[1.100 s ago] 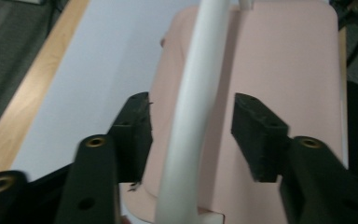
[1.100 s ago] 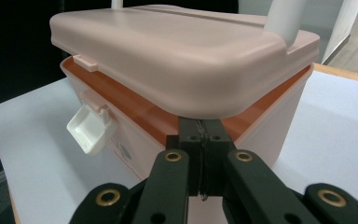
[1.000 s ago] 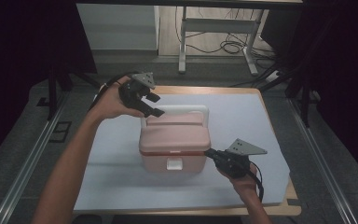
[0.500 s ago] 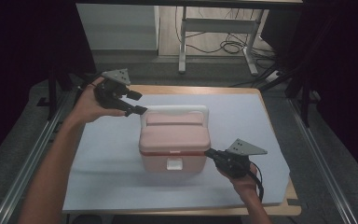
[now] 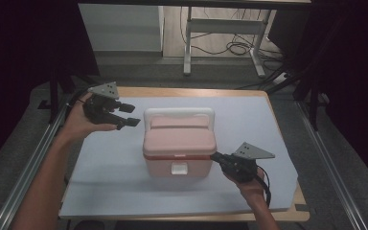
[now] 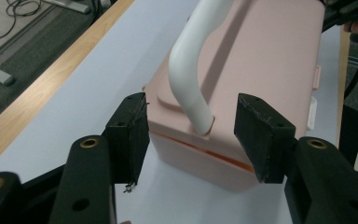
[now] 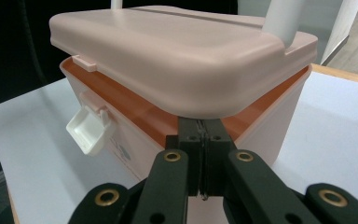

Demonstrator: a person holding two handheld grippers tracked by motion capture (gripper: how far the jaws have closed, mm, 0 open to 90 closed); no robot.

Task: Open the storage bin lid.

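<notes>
High view, box: the pink lidded box [image 5: 179, 146] stands mid-table on the white sheet [image 5: 249, 120], its white handle [image 5: 178, 114] laid toward the far side and its white latch [image 5: 179, 168] flipped loose on the near face.
High view, left gripper [image 5: 124, 114]: it has drawn back from the handle toward the table's left edge since a second ago and now hangs well apart from the box, holding nothing.
High view, right gripper [image 5: 216, 156]: unmoved, tips at the box's right-hand edge, just under the lid.
Left gripper view: the jaws have just been closing a little yet stand released, nothing pressed between them; the handle's end [image 6: 193, 93] and the lid [image 6: 270, 51] lie beyond.
Right gripper view: jaws clenched together on nothing, wedged into the orange seam [image 7: 140, 112] under the lid's corner [image 7: 200, 105].
Meaning: the handle looks dealt with and the latch freed, so prying the lid up seems the step in hand.
</notes>
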